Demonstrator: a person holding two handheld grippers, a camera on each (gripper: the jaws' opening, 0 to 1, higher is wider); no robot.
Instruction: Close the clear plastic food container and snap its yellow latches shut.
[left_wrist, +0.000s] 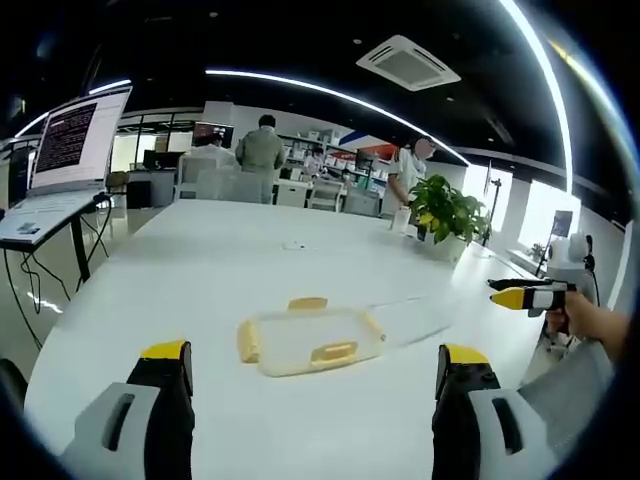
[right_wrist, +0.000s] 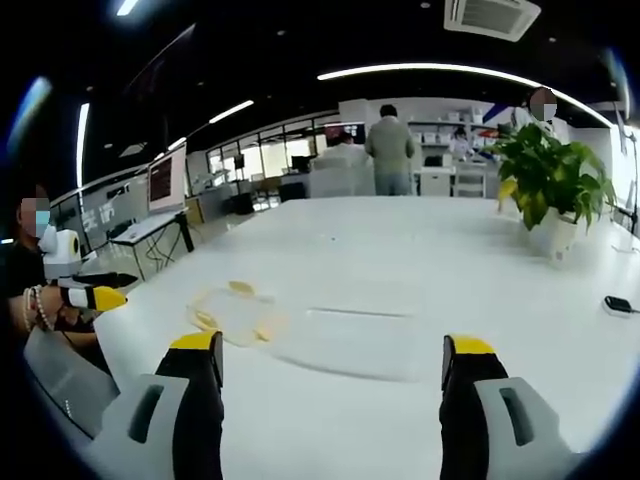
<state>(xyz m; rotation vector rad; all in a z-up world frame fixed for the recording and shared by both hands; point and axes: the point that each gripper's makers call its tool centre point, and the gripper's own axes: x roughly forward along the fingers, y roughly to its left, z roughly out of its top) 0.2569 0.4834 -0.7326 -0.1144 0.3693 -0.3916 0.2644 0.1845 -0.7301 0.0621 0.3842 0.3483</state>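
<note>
A long white worktop (left_wrist: 230, 270) stretches through an open-plan office lit by curved ceiling light strips (left_wrist: 330, 95), with a potted plant (right_wrist: 550, 180), a monitor (left_wrist: 80, 140) and people standing at distant desks.

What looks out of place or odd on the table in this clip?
Nothing spilled or damaged. The clear container sits with its lid lying flat beside it and its yellow latches undone, as expected before closing. Both hand-held grippers are open, away from it.

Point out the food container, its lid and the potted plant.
food container (left_wrist: 305, 345): left gripper view, clear base.
lid (right_wrist: 350, 340): right gripper view, middle of flat clear panel.
potted plant (right_wrist: 545, 175): right gripper view, leaves.
</note>
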